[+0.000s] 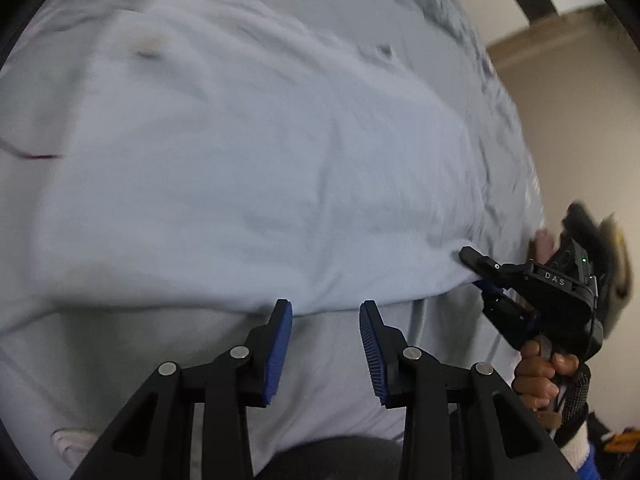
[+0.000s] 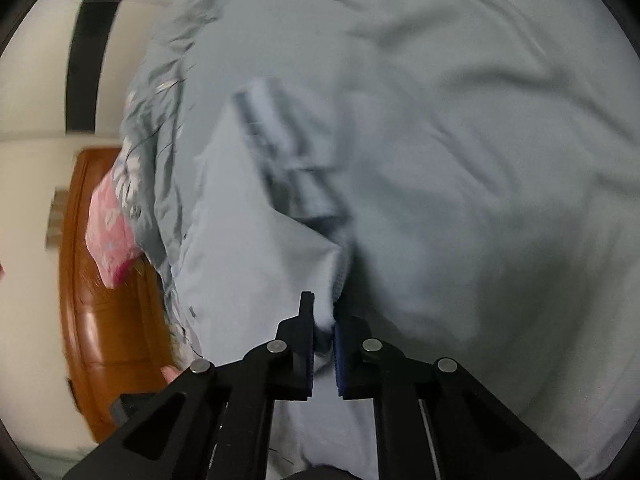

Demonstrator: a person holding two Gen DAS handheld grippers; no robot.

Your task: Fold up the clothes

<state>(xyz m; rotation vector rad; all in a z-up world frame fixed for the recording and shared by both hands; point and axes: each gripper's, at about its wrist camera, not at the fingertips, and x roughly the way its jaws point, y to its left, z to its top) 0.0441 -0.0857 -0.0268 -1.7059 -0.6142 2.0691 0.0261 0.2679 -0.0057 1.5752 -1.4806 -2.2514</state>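
Note:
A pale blue garment (image 1: 240,184) lies spread on the bed, with a small brown mark near its far left. My left gripper (image 1: 326,312) is open and empty, its blue pads just short of the garment's near edge. My right gripper (image 2: 324,320) is shut on a fold of the pale blue garment (image 2: 260,248); a dark striped collar or cuff (image 2: 288,160) shows just beyond it. In the left wrist view the right gripper (image 1: 474,268) pinches the garment's right corner, held by a hand.
A grey-green bedsheet (image 2: 480,120) covers the bed. A floral duvet edge (image 2: 160,120) and a pink floral cloth (image 2: 110,224) hang by the wooden bed frame (image 2: 100,320). A cream wall (image 1: 580,120) rises on the right.

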